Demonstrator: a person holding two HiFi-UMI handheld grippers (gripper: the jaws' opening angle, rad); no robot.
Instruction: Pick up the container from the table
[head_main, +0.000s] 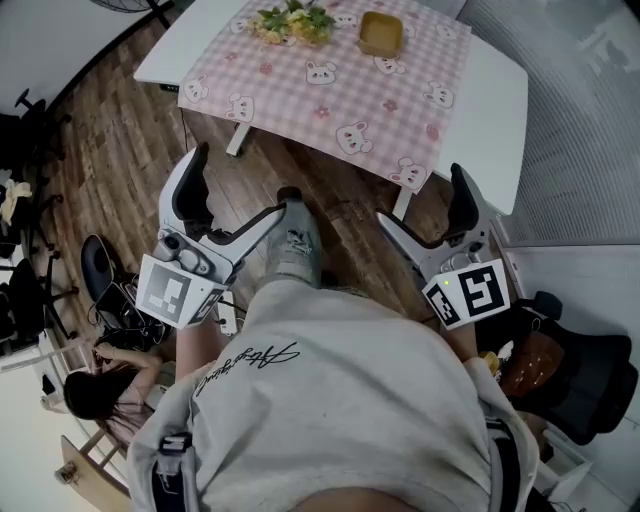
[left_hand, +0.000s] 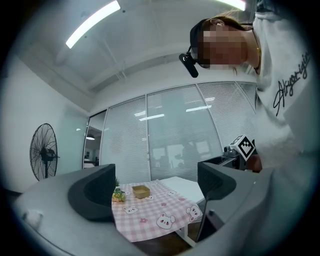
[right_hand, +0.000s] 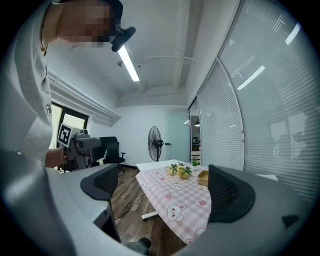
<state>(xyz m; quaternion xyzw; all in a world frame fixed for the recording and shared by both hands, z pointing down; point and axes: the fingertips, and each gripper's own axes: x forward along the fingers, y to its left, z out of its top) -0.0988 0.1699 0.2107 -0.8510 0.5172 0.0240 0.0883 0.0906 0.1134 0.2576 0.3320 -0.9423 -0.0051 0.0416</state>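
A small tan container (head_main: 381, 33) (left_hand: 141, 190) (right_hand: 203, 177) sits at the far side of a white table (head_main: 500, 95) covered by a pink checked cloth (head_main: 330, 90) (left_hand: 155, 216) with bunny prints. A bunch of yellow flowers (head_main: 295, 22) (left_hand: 119, 195) (right_hand: 180, 171) lies to its left. My left gripper (head_main: 243, 180) (left_hand: 155, 187) is open and empty, held over the floor well short of the table. My right gripper (head_main: 420, 200) (right_hand: 162, 187) is likewise open and empty, near the table's front right corner. Both are far from the container.
The floor is wood. My shoe (head_main: 295, 245) shows between the grippers. Glass walls with blinds (left_hand: 175, 135) stand beyond the table. A standing fan (right_hand: 154, 142) and a black office chair (right_hand: 112, 150) are at the far end. A seated person (head_main: 95, 385) is behind me on the left.
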